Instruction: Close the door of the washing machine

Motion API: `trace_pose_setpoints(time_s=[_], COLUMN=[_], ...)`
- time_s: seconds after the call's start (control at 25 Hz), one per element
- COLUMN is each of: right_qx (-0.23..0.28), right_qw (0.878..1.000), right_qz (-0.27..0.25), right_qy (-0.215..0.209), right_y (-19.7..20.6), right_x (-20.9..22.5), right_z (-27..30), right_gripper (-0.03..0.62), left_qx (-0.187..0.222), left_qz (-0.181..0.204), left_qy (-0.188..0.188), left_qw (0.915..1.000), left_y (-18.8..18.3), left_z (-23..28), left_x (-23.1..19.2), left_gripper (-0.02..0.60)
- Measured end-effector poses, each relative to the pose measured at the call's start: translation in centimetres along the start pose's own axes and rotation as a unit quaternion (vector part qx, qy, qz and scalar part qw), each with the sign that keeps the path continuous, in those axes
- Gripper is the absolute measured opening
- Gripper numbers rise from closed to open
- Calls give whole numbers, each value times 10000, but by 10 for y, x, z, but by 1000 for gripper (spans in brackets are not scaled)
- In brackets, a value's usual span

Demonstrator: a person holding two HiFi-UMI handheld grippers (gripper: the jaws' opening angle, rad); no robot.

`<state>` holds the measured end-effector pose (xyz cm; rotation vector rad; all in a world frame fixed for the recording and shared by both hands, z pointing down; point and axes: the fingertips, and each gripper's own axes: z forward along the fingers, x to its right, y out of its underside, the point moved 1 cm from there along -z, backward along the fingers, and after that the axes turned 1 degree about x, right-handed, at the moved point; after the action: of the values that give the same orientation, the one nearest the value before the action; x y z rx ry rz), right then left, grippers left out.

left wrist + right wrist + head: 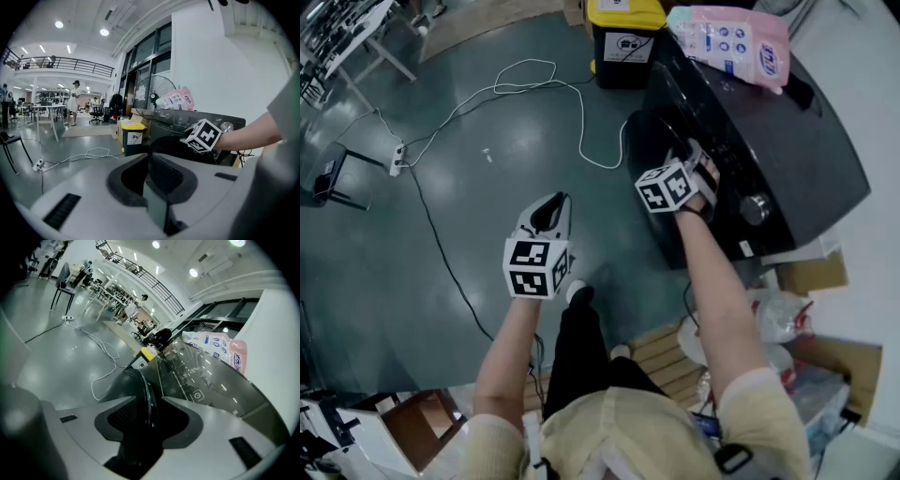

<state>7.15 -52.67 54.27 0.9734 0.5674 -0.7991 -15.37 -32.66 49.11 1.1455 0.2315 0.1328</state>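
Clamping the right gripper (692, 161) on the rim of the door (649, 141), with the dark rim sitting between the two pads in the right gripper view. Holding the door swung out from the front of the washer (787, 141), open and not yet shut, its round face turned toward the floor (487, 234). Carrying the left gripper (551, 211) in the air above the floor, well apart from the door, jaws together and gripping nothing. Pointing the left gripper toward the washer and so catching the right gripper's marker cube (205, 136), close against the door, in the left gripper view. Showing also a pink pack (736, 37) lying on the washer's top, a black bin (623, 37) with a yellow lid near the machine's far corner, and a white cable (525, 80) looping across the floor toward a power strip (397, 159).
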Motion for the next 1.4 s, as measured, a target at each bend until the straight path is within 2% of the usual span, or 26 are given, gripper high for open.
trace_pose_setpoints(time_s=[0.2,0.44,0.72,1.16,1.4], right_qx=[415,808,1156,1315,1453], right_qw=[9984,9927,9866,9766,9687], right_qz=[388,895,1140,1687,1996], right_qy=[82,-29,-144,-208,-252], right_y=[-9,-16,-14,13,31], right_x=[11,21,22,27,31], right_z=[-25,-68,-121,-185,-223], right_gripper=[141,141,141,141,140], left_qx=[113,252,418,613,711], left_qz=[-38,-63,-102,-68,-29], left_qy=[-183,-353,-530,-479,-286], left_qw=[9998,9990,9977,9969,9971], left_y=[-4,-11,-20,-26,-27], left_z=[-10,-25,-53,-82,-99], left_x=[-4,2,10,41,69], left_gripper=[12,12,12,12,11])
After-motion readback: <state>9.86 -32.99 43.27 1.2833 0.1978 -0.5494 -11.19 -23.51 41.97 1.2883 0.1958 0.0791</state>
